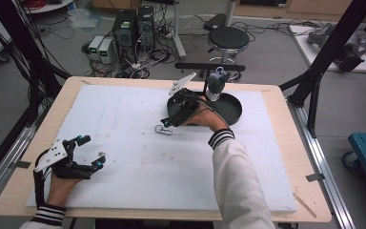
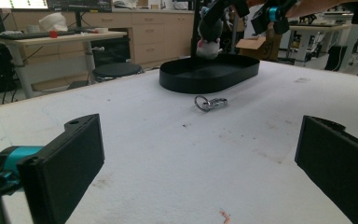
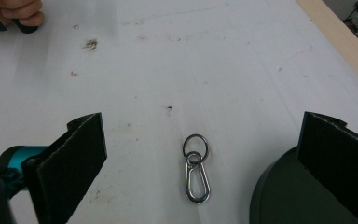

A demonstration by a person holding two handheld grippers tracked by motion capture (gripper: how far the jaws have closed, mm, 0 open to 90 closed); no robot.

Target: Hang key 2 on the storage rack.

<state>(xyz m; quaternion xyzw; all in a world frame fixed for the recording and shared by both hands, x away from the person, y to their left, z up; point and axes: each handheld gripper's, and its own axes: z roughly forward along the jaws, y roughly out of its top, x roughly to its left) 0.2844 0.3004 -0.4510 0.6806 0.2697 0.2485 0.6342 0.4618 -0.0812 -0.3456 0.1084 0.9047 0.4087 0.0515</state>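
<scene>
A silver carabiner clip with a ring (image 1: 163, 129) lies flat on the white foam mat, just left of a black oval tray (image 1: 233, 114). My right gripper (image 1: 169, 120) hovers directly over the clip, open; in the right gripper view the clip (image 3: 196, 172) lies between the wide-spread jaws of the right gripper (image 3: 200, 149), untouched, with the tray's rim (image 3: 279, 196) at lower right. My left gripper (image 1: 90, 151) rests open at the mat's near left corner. The left gripper (image 2: 200, 154) holds nothing and faces the clip (image 2: 210, 102) and tray (image 2: 209, 77) farther off.
A small grey plush toy (image 1: 215, 83) hangs from a black stand (image 1: 209, 67) at the tray's back edge. The foam mat (image 1: 124, 157) covers most of the wooden table (image 1: 286, 143). A stool (image 1: 228, 39), computers and cables sit on the floor beyond.
</scene>
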